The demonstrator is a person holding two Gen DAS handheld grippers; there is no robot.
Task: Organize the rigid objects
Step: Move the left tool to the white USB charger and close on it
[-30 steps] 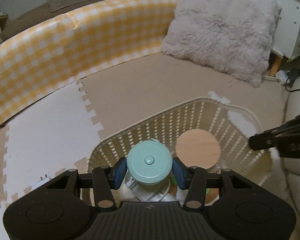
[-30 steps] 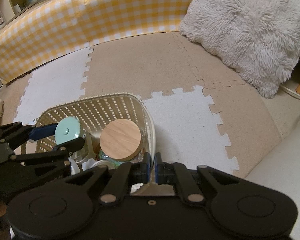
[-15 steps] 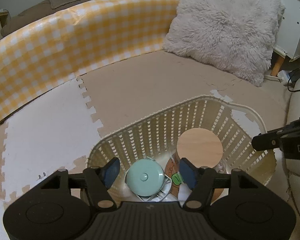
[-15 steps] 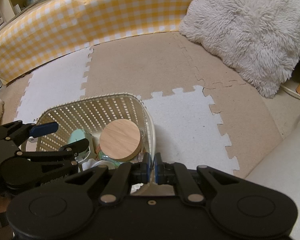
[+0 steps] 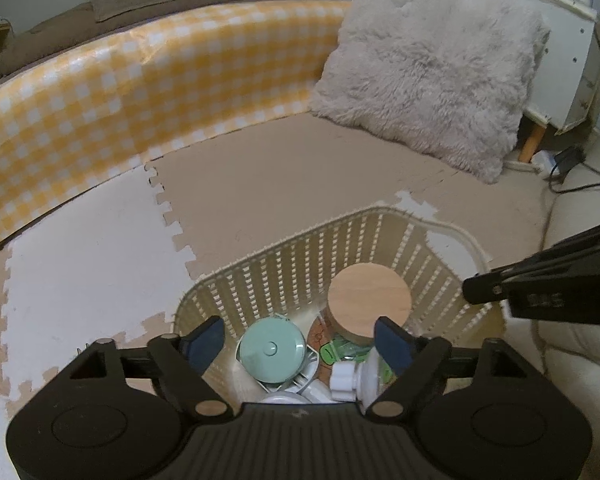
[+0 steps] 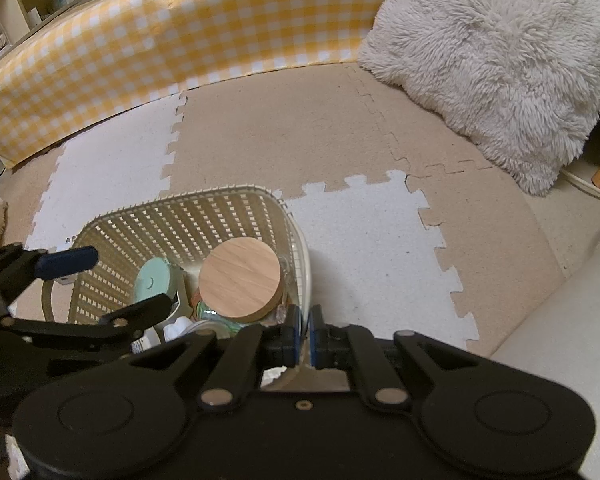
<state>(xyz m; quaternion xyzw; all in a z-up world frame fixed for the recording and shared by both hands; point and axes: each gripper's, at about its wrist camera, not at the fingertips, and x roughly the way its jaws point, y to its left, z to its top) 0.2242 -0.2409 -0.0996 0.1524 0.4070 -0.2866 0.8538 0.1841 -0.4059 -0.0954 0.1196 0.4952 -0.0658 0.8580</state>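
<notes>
The floor was covered with interlocking foam mat tiles [image 6: 284,136] in beige and white, their toothed seams visible and several edges worn. A yellow-and-white checked padded barrier [image 5: 112,92] curved along the far side of the mat, and a shaggy grey cushion [image 5: 428,80] leaned at its right end, beside a white cabinet [image 5: 560,60] on a wooden leg. A dark cable [image 5: 572,184] lay on the floor near that cabinet. A cream slatted plastic basket [image 6: 180,220] stood on the mat near the cameras. Inside it sat a mint-green lidded container [image 5: 271,350], upright and resting among white plastic items, just beside a glass jar with a round wooden lid [image 5: 369,300]; a white screw-capped bottle [image 5: 346,378] lay at the basket's near side. The left gripper [image 5: 298,344] hung over the basket, its jaws having just been opening and now standing wide on either side of the mint-green container without touching it. The right gripper [image 6: 303,334] was closed, its pads pinching the basket's right rim.
</notes>
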